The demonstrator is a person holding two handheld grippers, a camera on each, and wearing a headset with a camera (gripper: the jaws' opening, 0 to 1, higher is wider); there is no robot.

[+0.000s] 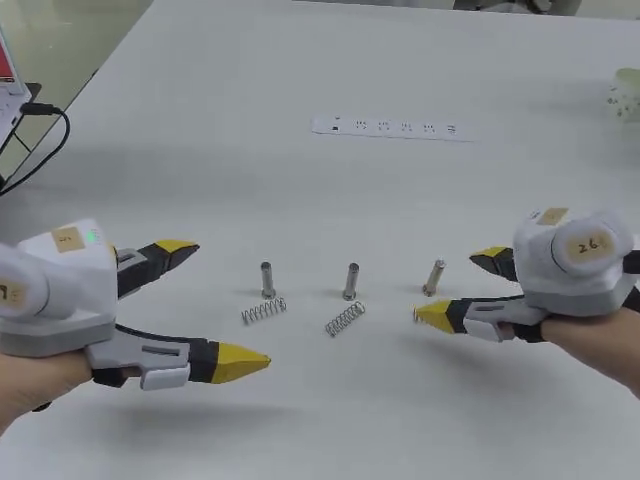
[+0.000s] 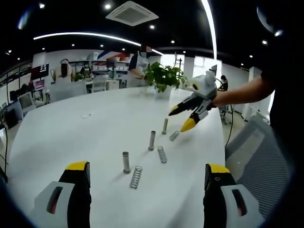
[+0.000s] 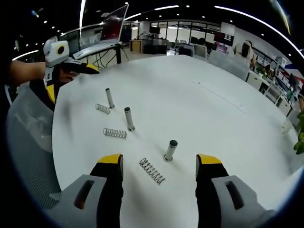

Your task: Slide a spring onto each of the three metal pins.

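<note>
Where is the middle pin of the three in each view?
Head view: the middle pin stands near the centre.
Left gripper view: the middle pin is just below centre, second in the row.
Right gripper view: the middle pin is left of centre, second in the row.
Shared landmark: the spring lying beside it.

An open-plan office, as I see it through my feeds.

I am working at a big white desk [image 1: 300, 60] with a power strip [image 1: 397, 127] lying on it and a laptop [image 3: 115, 23] open at its far edge. Overhead I see a ceiling air-conditioning cassette [image 2: 132, 13] and long light strips [image 2: 90, 35]. Further back there are rows of workstations with monitors [image 2: 23, 99], people [image 2: 64, 71] seated among them, a potted plant [image 2: 164, 77], glass partitions [image 3: 190, 35], and a mesh office chair [image 2: 254, 156] beside me.
</note>
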